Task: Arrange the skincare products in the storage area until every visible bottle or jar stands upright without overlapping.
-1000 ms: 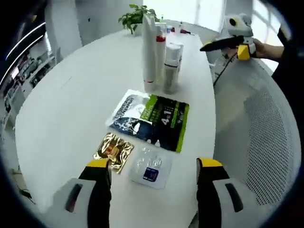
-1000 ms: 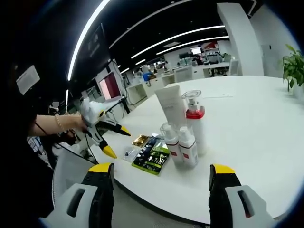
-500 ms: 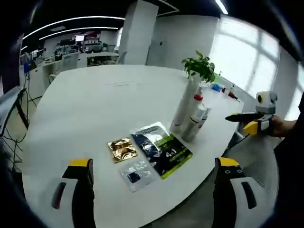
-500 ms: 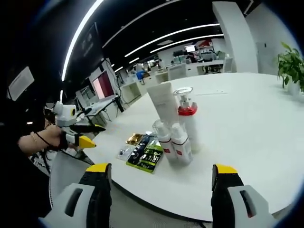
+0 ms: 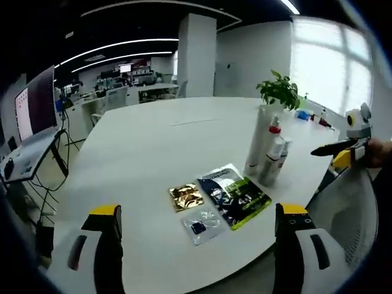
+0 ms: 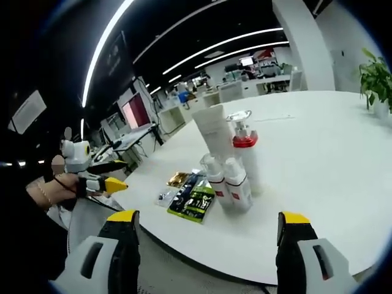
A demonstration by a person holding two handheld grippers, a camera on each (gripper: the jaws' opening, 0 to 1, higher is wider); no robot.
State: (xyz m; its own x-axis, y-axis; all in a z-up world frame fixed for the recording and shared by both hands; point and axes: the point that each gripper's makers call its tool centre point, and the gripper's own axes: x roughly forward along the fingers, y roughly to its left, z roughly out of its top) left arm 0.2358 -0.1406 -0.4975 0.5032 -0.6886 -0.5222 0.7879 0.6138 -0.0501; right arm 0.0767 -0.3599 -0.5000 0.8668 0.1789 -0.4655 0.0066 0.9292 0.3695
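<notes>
Near the table (image 5: 122,159) edge, bottles (image 5: 269,159) are standing upright beside flat sachets (image 5: 236,195); both grippers (image 5: 199,245) (image 6: 205,245) are hovering off-table, jaws wide, empty.

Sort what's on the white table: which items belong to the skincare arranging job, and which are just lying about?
Job items:
- tall white tube
- red-collared pump bottle
- two small red-labelled bottles
- green-and-black sachet
- gold sachet
- clear sachet

Lying about:
- potted plant
- small items at the table's far edge
</notes>
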